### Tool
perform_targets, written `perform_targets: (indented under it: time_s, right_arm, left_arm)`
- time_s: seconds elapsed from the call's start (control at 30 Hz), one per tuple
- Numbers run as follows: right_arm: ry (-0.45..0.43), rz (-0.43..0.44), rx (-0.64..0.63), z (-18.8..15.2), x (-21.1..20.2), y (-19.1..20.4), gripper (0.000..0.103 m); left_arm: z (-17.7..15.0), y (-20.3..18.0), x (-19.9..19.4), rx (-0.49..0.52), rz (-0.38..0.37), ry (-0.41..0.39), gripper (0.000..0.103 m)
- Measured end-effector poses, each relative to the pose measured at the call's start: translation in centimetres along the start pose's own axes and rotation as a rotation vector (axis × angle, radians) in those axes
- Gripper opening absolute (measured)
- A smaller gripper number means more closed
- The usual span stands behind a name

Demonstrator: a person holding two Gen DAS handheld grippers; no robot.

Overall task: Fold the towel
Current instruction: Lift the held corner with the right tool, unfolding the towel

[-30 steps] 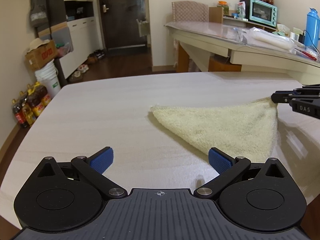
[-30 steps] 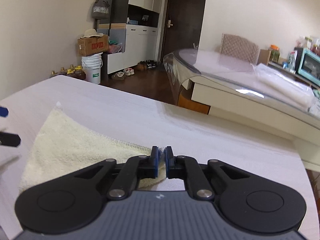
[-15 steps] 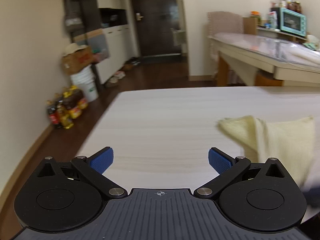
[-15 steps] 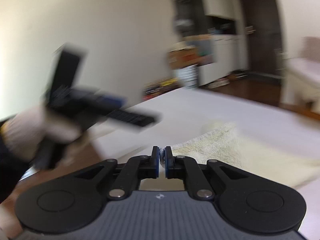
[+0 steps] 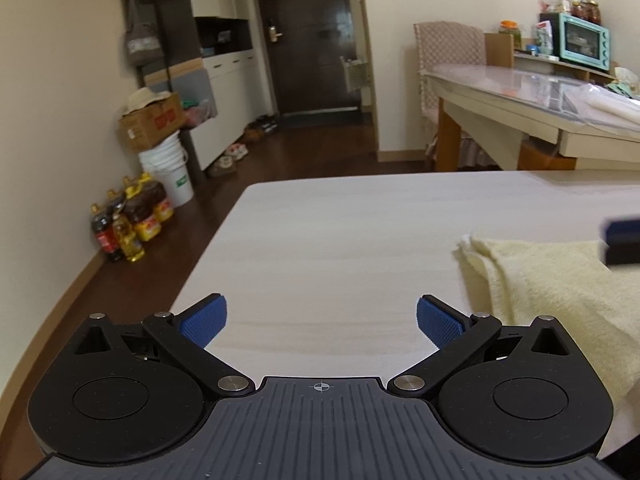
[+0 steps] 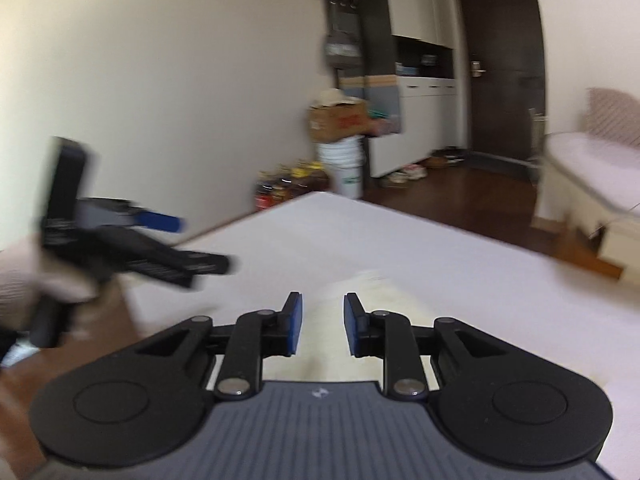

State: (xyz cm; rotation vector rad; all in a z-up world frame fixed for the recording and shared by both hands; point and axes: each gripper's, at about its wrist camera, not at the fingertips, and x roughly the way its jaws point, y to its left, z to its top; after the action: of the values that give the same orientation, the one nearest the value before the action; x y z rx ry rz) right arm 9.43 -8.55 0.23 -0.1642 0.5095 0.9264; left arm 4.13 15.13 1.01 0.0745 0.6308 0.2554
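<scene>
A pale yellow towel (image 5: 552,280) lies folded on the light wooden table (image 5: 340,220), to the right of my left gripper (image 5: 320,308). That gripper stands wide open over bare tabletop, nothing between its blue pads (image 5: 200,318). My right gripper (image 6: 323,304) hangs over the towel's (image 6: 380,288) near end. Its jaws are opening, and the cloth shows in the gap below them without the pads pressing on it. The right wrist view is blurred. In it the left gripper (image 6: 196,240) is at the left, held by a gloved hand (image 6: 16,288). The right gripper's tip (image 5: 624,240) shows at the left wrist view's right edge.
The table's left edge (image 5: 208,248) drops to a dark wood floor with oil bottles (image 5: 128,224), a white bucket (image 5: 168,172) and a cardboard box (image 5: 152,124). A second table (image 5: 520,92) with a teal oven (image 5: 584,42) stands at the back right.
My right gripper swung left across the table with the towel corner and its jaws have parted. The towel now lies folded over. My left gripper moved left, off the towel.
</scene>
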Motion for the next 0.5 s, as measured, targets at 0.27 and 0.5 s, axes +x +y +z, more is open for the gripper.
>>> perform_targets:
  time_s: [0.27, 0.5]
  right_arm:
    - [0.114, 0.023, -0.062, 2.1, 8.0, -2.0, 0.029]
    - [0.175, 0.04, -0.108, 1.8, 12.2, -0.9, 0.038]
  left_arm:
    - [-0.3, -0.7, 1.3, 0.008, -0.041, 0.006, 0.103]
    - [-0.1, -0.5, 3.4, 0.018, -0.089, 0.059, 0.103]
